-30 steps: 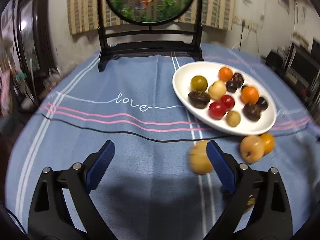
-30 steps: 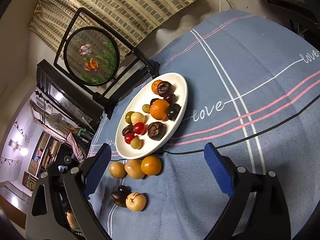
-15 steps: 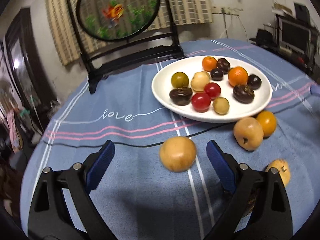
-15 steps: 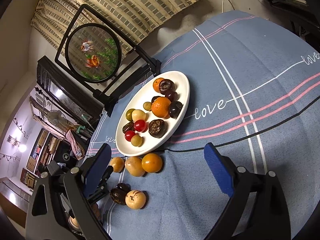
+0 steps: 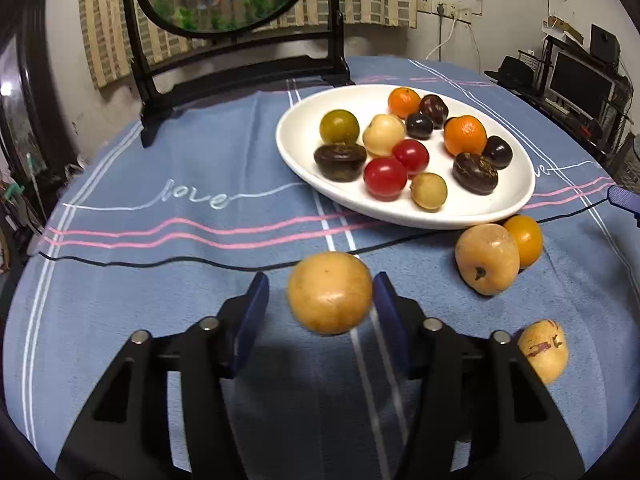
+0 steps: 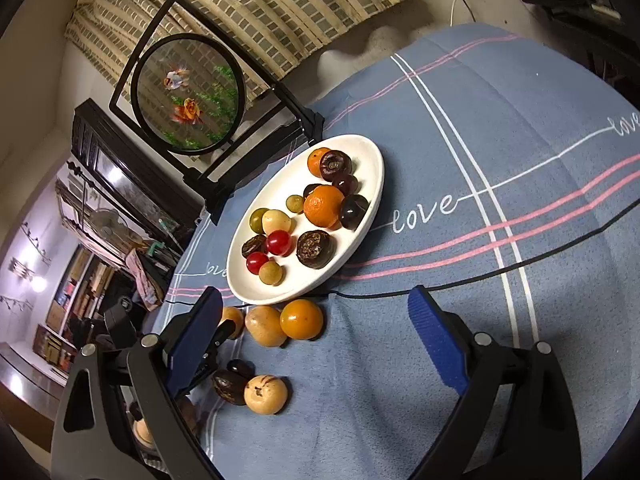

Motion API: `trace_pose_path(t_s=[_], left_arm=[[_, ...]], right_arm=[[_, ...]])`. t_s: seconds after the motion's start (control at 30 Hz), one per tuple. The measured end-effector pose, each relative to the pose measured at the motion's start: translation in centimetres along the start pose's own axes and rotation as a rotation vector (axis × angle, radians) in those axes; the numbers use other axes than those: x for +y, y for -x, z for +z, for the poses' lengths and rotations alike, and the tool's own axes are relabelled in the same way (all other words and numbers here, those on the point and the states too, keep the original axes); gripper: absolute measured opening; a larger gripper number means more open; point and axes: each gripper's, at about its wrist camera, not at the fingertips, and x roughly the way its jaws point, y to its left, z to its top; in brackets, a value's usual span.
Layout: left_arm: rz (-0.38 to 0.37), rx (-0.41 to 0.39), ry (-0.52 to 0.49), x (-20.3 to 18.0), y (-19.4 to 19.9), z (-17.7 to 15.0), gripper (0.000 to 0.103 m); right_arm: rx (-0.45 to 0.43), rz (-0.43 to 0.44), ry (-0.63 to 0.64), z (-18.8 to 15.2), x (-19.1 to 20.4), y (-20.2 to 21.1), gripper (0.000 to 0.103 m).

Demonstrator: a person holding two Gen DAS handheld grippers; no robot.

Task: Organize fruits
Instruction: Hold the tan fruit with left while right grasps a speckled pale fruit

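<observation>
Left wrist: left tongs (image 5: 320, 300) closing around tan fruit (image 5: 330, 292); right tongs (image 6: 316, 336) wide, empty.

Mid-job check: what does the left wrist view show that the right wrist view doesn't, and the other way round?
Left wrist only: the left tongs closing around a tan round fruit; the right pad touches it, a gap shows on the left.

Right wrist only: the right tongs wide open and empty, and two dark fruits beside a tan one.

Both: the white plate of mixed fruit, the orange fruit beside it, and the blue tablecloth.
</observation>
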Motion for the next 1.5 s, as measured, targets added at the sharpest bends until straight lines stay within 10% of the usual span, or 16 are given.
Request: trace_pose_path(t_s=[0.23, 0.6, 0.83, 1.5], left_arm=[[-0.019, 0.0, 0.04, 0.4, 0.2, 0.1, 0.045], [-0.034, -0.08, 0.176, 3.4, 3.0, 1.6, 0.045], [-0.06, -0.083, 0.185, 3.3, 3.4, 1.7, 0.045], [-0.046, -0.028, 0.15, 2.7, 1.8, 1.1, 0.045]], right_arm=[[-0.054, -0.112, 0.178, -1.2, 2.6, -0.2, 0.092], [0.054, -0.216, 0.676, -7.6, 10.7, -5.8, 0.058], [0.127, -0.249, 0.678, -6.9, 11.1, -9.3, 0.037], [0.178, -0.218, 0.635, -6.7, 10.8, -10.9, 0.027]])
